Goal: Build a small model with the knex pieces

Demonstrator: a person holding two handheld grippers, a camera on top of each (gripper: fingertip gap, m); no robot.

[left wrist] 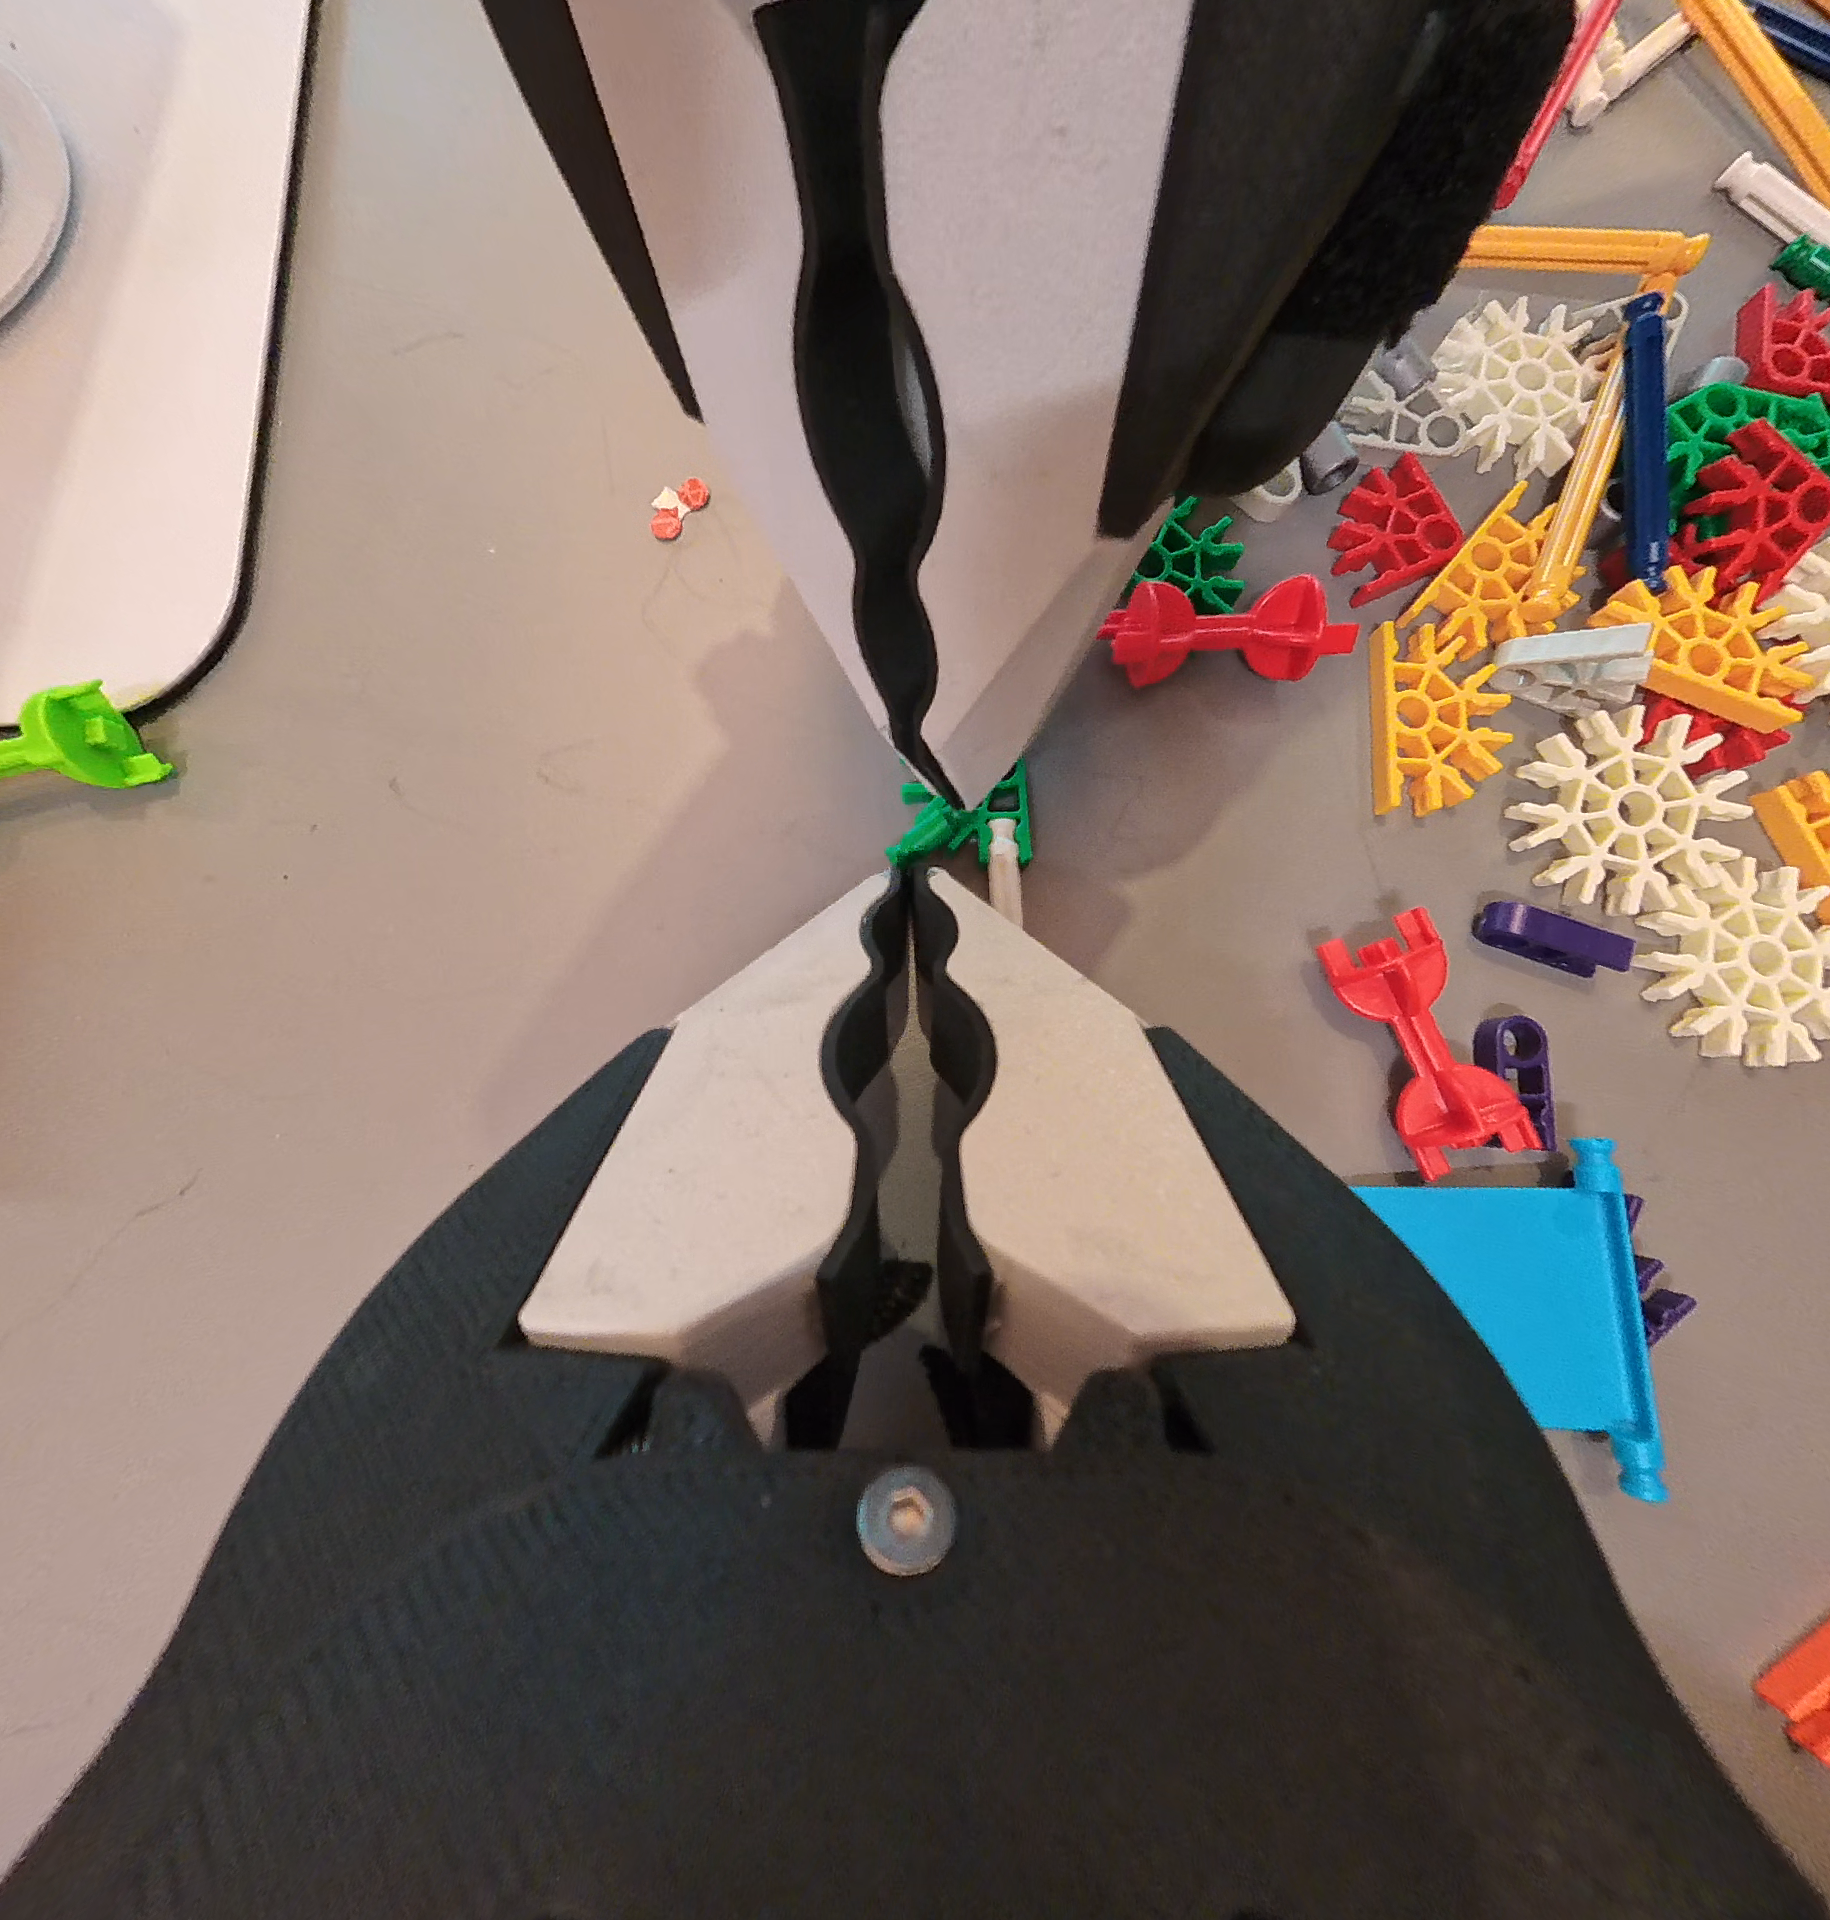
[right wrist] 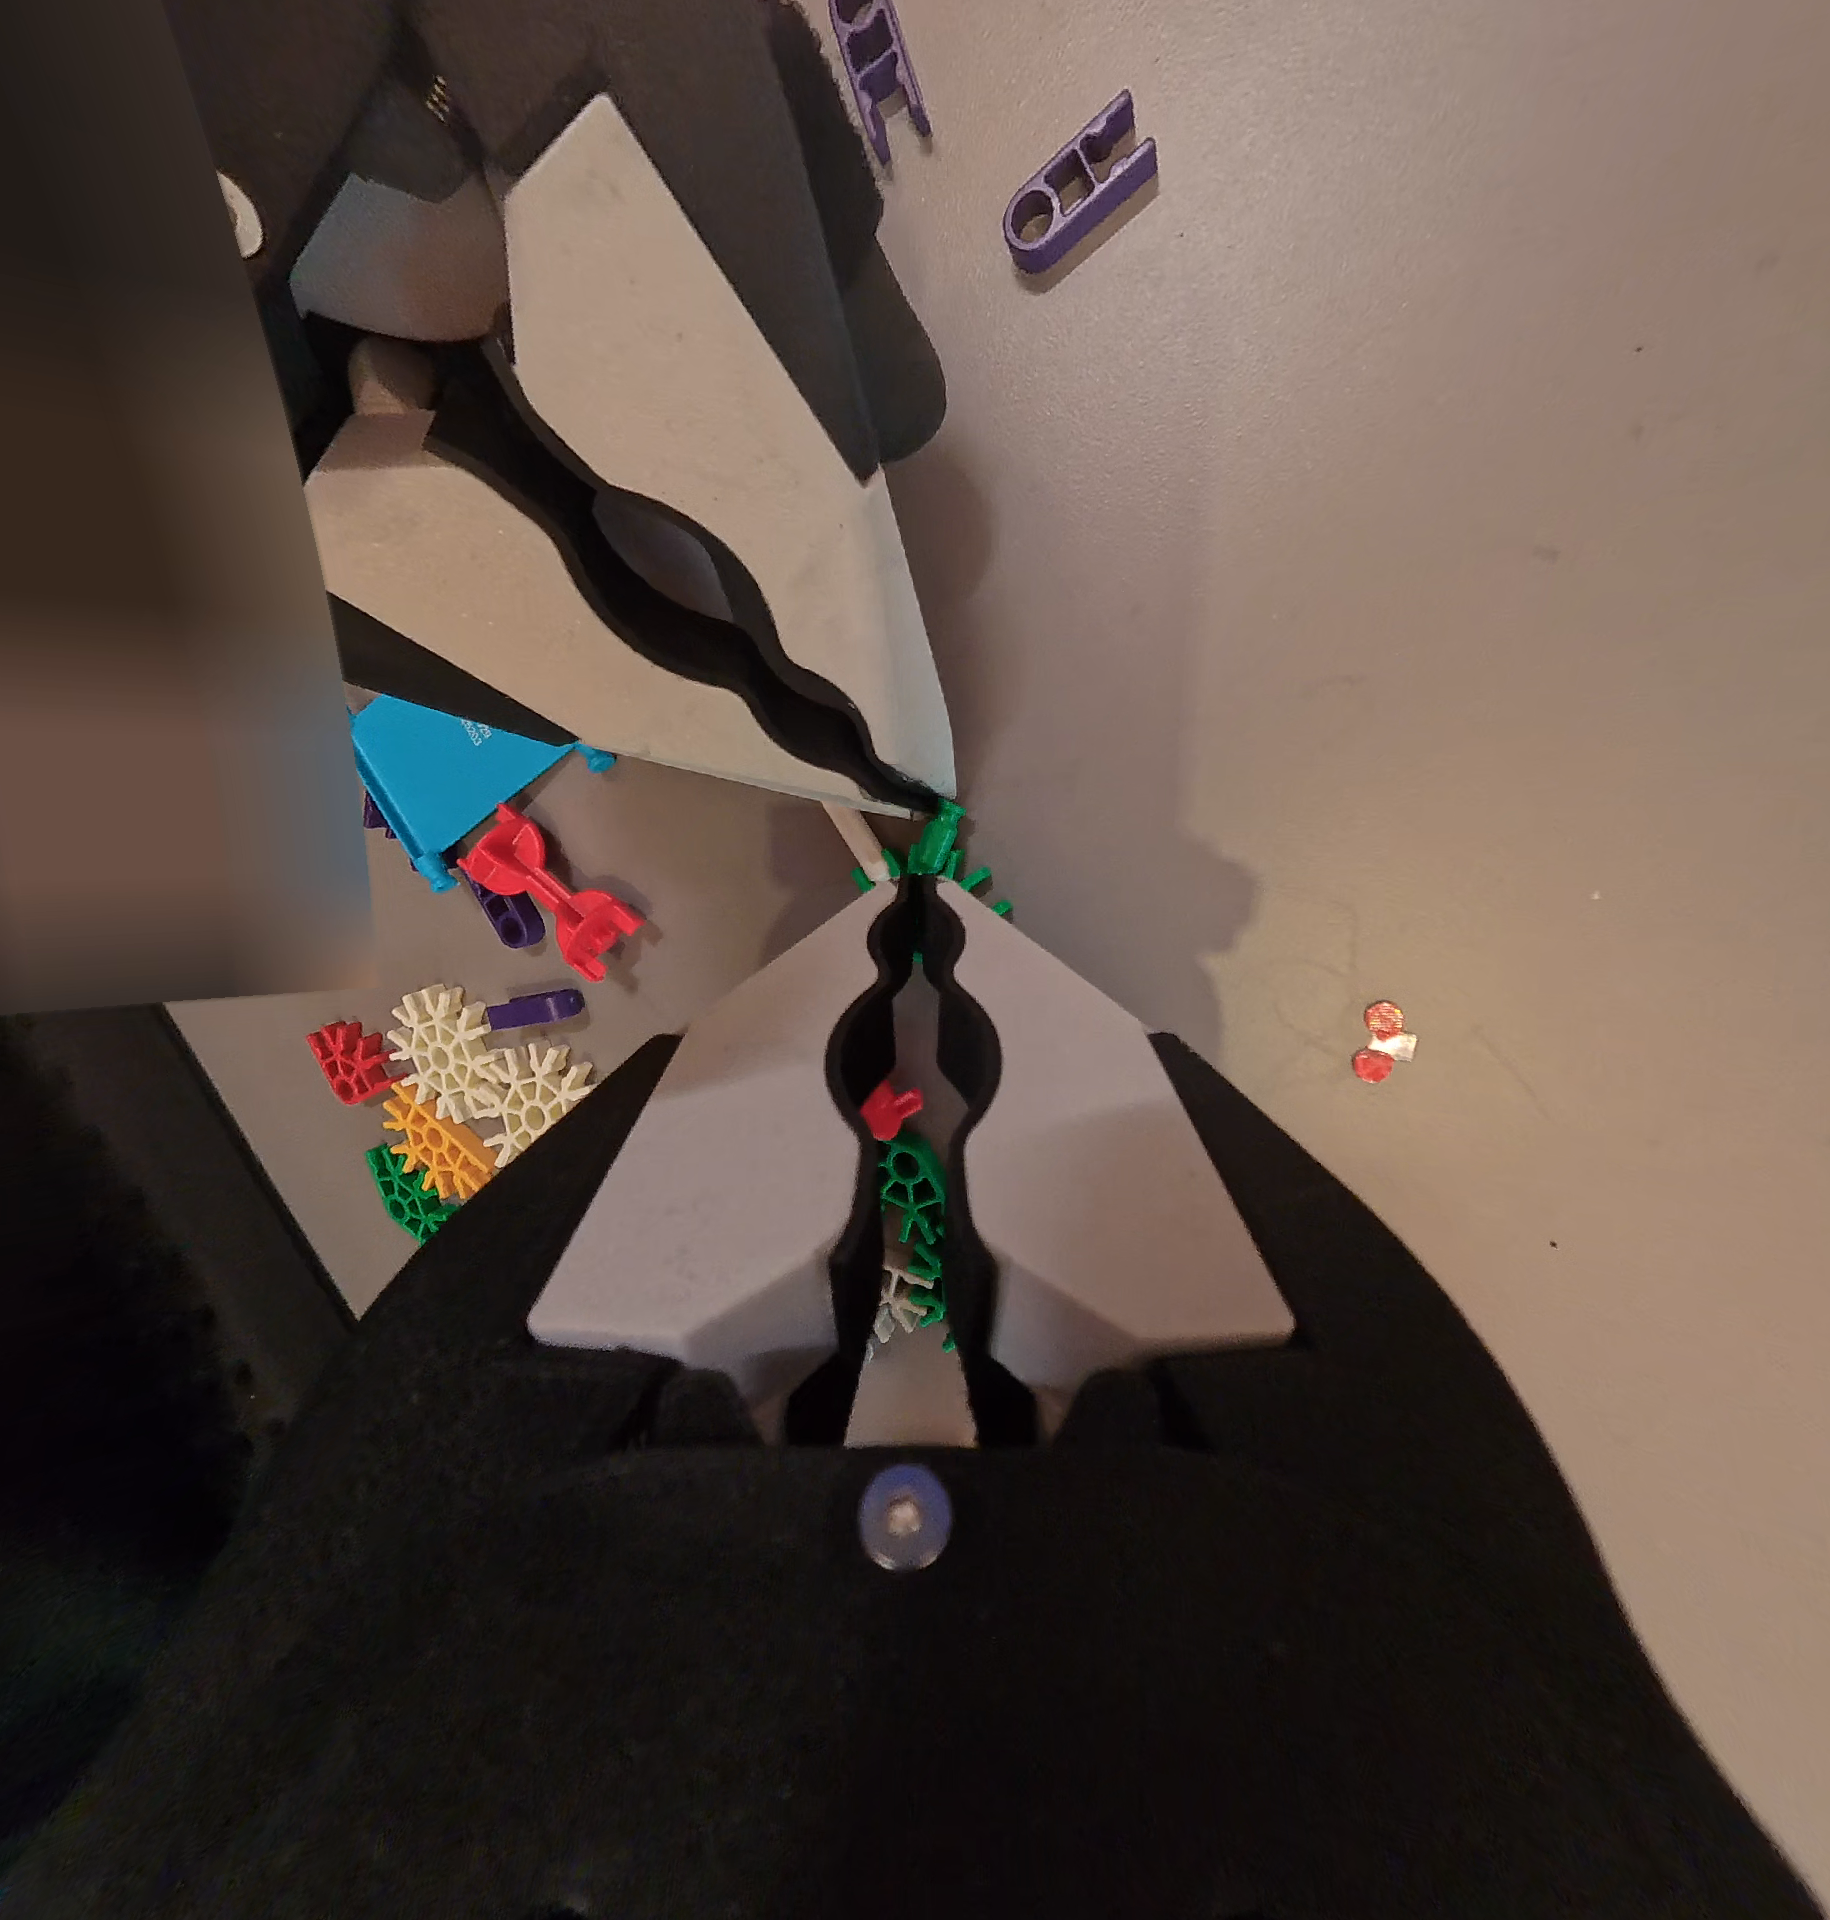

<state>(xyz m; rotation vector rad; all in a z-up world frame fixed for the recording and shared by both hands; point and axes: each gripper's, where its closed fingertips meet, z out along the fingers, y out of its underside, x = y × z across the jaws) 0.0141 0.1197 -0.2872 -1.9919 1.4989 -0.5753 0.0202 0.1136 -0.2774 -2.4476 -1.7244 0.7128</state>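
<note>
**Two grippers meet tip to tip on a small green connector**

The green connector sits at the centre of the grey table, and everything else is placed from it. The left gripper comes at it from the near side in its own view, its two fingers pressed almost together; a short green stub pokes out just past their tips, and they seem to pinch it. The right gripper reaches in from the far side, its fingers drawn together on the connector's green spokes. A white rod is plugged into the connector and runs back along the left gripper's finger.

In the right wrist view the same meeting shows: the right gripper clamps the connector, with the left gripper coming in from above.

To the right of the connector lies a heap of construction-toy pieces: white snowflake connectors, yellow, red and green connectors, yellow and blue rods. Near it lie a red double-ended piece and a blue panel. Far to its left lies a lime-green piece against a white board. Small red scraps lie between.
</note>
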